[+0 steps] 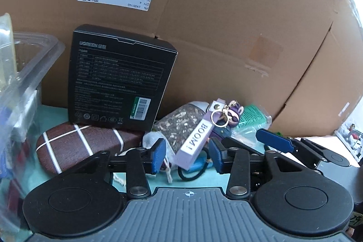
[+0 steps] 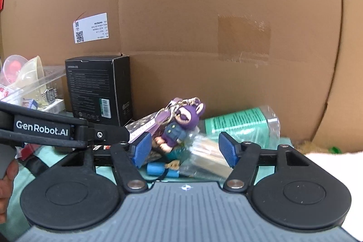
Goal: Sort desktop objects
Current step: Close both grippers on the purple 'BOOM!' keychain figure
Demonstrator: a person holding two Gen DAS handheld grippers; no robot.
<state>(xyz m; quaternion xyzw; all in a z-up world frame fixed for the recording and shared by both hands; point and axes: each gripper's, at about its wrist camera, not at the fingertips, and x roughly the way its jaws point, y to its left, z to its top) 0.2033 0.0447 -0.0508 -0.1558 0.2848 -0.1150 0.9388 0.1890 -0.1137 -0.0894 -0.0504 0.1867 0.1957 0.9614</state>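
Note:
A purple figure keychain (image 1: 229, 119) (image 2: 179, 126) with a lilac "BOOM!" strap (image 1: 197, 144) lies on a pile of small things on the teal mat. My left gripper (image 1: 188, 154) is open, its pads on either side of the strap's lower end, not closed on it. My right gripper (image 2: 185, 147) is open around the figure and a clear pack of wooden sticks (image 2: 204, 155). The right gripper's blue finger also shows in the left wrist view (image 1: 275, 141). A blue cylinder on a black cord (image 2: 156, 169) lies below.
A black UGREEN box (image 1: 118, 81) (image 2: 97, 92) stands against the cardboard wall (image 1: 226, 15). A brown checked case (image 1: 77, 149) lies before it. A clear plastic bin (image 1: 20, 87) holds items at left. A mesh sachet (image 1: 179, 124) and a green-labelled packet (image 2: 245, 126) lie nearby.

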